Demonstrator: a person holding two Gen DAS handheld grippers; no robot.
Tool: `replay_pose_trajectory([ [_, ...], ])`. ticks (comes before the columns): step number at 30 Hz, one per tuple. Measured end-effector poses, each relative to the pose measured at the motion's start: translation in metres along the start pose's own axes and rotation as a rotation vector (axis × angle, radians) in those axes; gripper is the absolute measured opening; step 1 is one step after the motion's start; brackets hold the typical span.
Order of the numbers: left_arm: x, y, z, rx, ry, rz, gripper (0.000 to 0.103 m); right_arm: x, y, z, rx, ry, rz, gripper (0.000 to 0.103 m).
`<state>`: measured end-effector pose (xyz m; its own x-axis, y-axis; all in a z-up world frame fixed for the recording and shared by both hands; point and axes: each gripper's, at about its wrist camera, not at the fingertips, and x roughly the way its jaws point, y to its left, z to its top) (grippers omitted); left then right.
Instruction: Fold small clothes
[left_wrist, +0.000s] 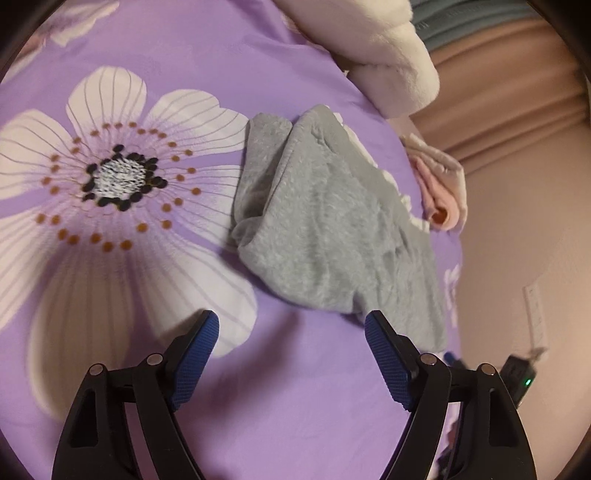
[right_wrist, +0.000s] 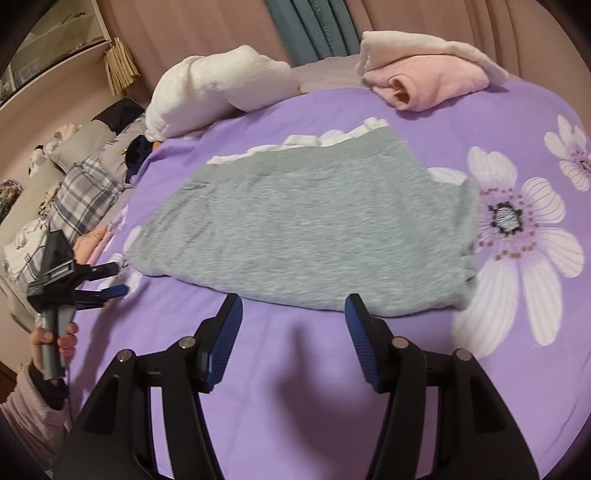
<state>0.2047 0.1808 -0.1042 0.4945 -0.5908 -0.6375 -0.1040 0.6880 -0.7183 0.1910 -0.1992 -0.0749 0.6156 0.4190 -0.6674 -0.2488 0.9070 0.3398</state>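
A grey fleece garment (right_wrist: 306, 229) with a white frilled edge lies folded flat on the purple flowered bedsheet (right_wrist: 295, 387). The same grey garment (left_wrist: 325, 229) shows in the left wrist view, ahead and to the right. My right gripper (right_wrist: 293, 306) is open just short of the garment's near edge, with only sheet between its blue pads. My left gripper (left_wrist: 291, 325) is open wide at the garment's near corner, gripping nothing. That left gripper (right_wrist: 110, 282) also appears at the left of the right wrist view, held by a hand (right_wrist: 51, 339) in a pink sleeve.
A folded pink garment (right_wrist: 424, 81) and a white fluffy bundle (right_wrist: 221, 88) lie at the far side of the bed. Plaid bedding (right_wrist: 81, 199) and pillows sit off the left edge. Curtains (left_wrist: 509, 92) and a wall with a socket (left_wrist: 535, 310) border the bed.
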Motion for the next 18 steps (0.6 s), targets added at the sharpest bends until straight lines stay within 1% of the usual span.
replay_pose_trajectory([
  [3, 0.008, 0.001, 0.009, -0.034, 0.000, -0.040, 0.080, 0.008, 0.007, 0.001, 0.005, 0.010, 0.017, 0.061],
  [5, 0.012, -0.001, 0.015, -0.044, -0.005, -0.047, 0.080, 0.015, 0.011, 0.003, 0.012, 0.015, 0.030, 0.061],
  [9, 0.027, -0.004, 0.027, -0.078, 0.001, -0.090, 0.080, 0.027, 0.013, 0.011, 0.042, 0.011, 0.077, 0.062],
  [13, 0.046, -0.013, 0.040, -0.072, 0.017, -0.084, 0.080, 0.048, 0.020, 0.029, 0.057, 0.010, 0.105, 0.063],
  [15, 0.052, -0.015, 0.046, -0.080, 0.024, -0.087, 0.080, 0.065, 0.026, 0.043, 0.076, 0.017, 0.116, 0.063],
  [18, 0.057, -0.023, 0.056, -0.063, 0.031, -0.068, 0.080, 0.087, 0.034, 0.063, 0.097, 0.034, 0.127, 0.061],
])
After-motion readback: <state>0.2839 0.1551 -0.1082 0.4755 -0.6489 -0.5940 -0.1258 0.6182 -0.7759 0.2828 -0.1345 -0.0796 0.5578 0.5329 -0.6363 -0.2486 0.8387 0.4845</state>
